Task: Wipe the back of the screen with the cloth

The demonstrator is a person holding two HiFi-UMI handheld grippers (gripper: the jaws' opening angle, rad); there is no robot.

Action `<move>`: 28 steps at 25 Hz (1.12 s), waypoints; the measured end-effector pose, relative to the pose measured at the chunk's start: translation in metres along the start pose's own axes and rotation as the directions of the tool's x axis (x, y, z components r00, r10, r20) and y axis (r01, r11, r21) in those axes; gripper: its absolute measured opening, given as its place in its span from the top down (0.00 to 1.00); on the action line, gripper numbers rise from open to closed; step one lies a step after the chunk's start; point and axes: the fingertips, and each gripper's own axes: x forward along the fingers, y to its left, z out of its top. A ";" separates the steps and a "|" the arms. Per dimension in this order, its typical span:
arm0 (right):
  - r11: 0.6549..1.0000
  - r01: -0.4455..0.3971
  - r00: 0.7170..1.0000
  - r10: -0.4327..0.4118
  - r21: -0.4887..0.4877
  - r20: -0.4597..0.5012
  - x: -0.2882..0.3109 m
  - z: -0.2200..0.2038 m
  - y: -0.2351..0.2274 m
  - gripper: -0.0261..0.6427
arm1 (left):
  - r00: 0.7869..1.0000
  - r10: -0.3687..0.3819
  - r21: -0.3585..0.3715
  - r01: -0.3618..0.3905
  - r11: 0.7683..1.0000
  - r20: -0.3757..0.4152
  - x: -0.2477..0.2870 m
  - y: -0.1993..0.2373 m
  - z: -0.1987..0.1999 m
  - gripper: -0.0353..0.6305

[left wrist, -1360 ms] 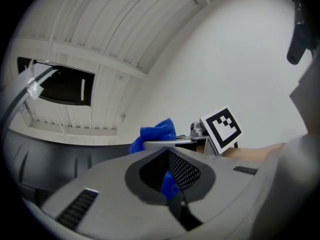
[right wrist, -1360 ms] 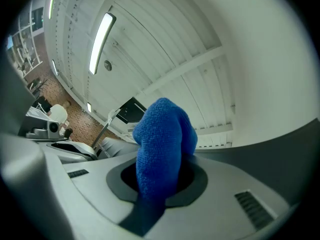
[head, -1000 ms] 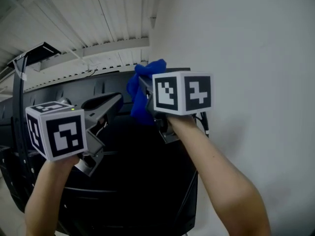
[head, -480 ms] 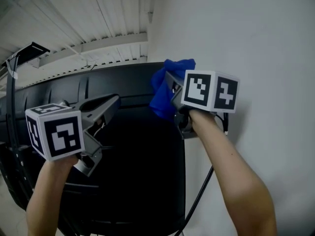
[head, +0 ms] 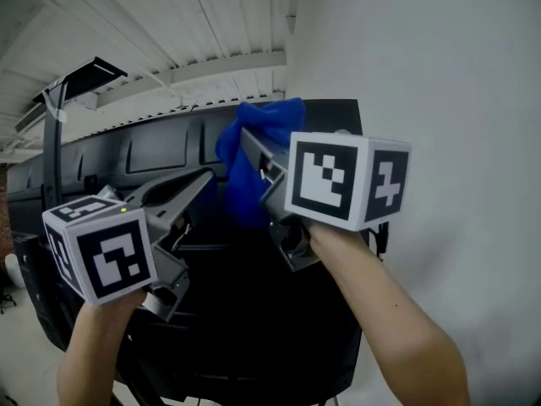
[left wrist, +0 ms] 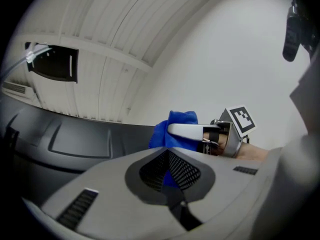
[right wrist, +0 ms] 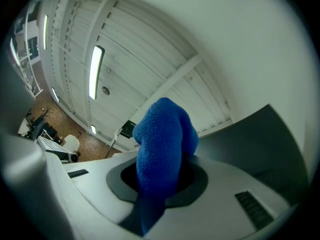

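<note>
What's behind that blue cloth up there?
Behind the blue cloth is the black back of the screen, near its top edge. The patch directly under the cloth is covered, so whether they touch cannot be seen.

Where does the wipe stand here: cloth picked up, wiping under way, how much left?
Done: the blue cloth is clamped in the right hand-held gripper. In hand: the cloth is held at the top edge of the black screen back, toward its right end. The left hand-held gripper is shut, empty and apart from the cloth. Left: nothing on the panel separates wiped from unwiped areas, so coverage cannot be judged.
</note>
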 end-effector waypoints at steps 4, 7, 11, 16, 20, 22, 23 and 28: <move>0.995 -0.098 0.994 0.098 0.010 -0.051 0.043 -0.031 0.054 0.87 | 1.000 0.029 0.008 -0.029 1.000 0.011 -0.042 0.020 -0.004 0.94; 0.987 -0.163 0.981 0.161 -0.008 -0.103 0.073 -0.050 0.092 0.87 | 0.997 0.060 -0.010 -0.059 0.998 0.054 -0.077 0.035 -0.001 0.94; 0.973 -0.226 0.959 0.211 -0.057 -0.191 0.117 -0.075 0.138 0.87 | 0.992 0.094 -0.007 -0.094 0.996 0.087 -0.116 0.059 -0.005 0.94; 0.952 -0.304 0.900 0.270 -0.048 -0.342 0.147 -0.113 0.173 0.87 | 0.986 0.126 -0.099 -0.115 0.988 0.113 -0.146 0.078 -0.014 0.94; 0.952 -0.292 0.881 0.229 -0.095 -0.415 0.155 -0.131 0.165 0.87 | 0.986 0.099 -0.112 -0.084 0.990 0.134 -0.152 0.077 -0.008 0.94; 0.953 -0.283 0.877 0.211 -0.109 -0.432 0.157 -0.138 0.161 0.87 | 0.987 0.100 -0.074 -0.092 0.993 0.126 -0.151 0.077 -0.009 0.94; 0.955 -0.277 0.877 0.205 -0.109 -0.435 0.155 -0.138 0.159 0.87 | 0.988 0.096 -0.073 -0.087 0.994 0.124 -0.150 0.076 -0.010 0.94; 0.963 -0.225 0.885 0.138 -0.149 -0.445 0.134 -0.130 0.129 0.87 | 0.991 0.064 -0.106 -0.052 0.993 0.113 -0.135 0.068 -0.018 0.94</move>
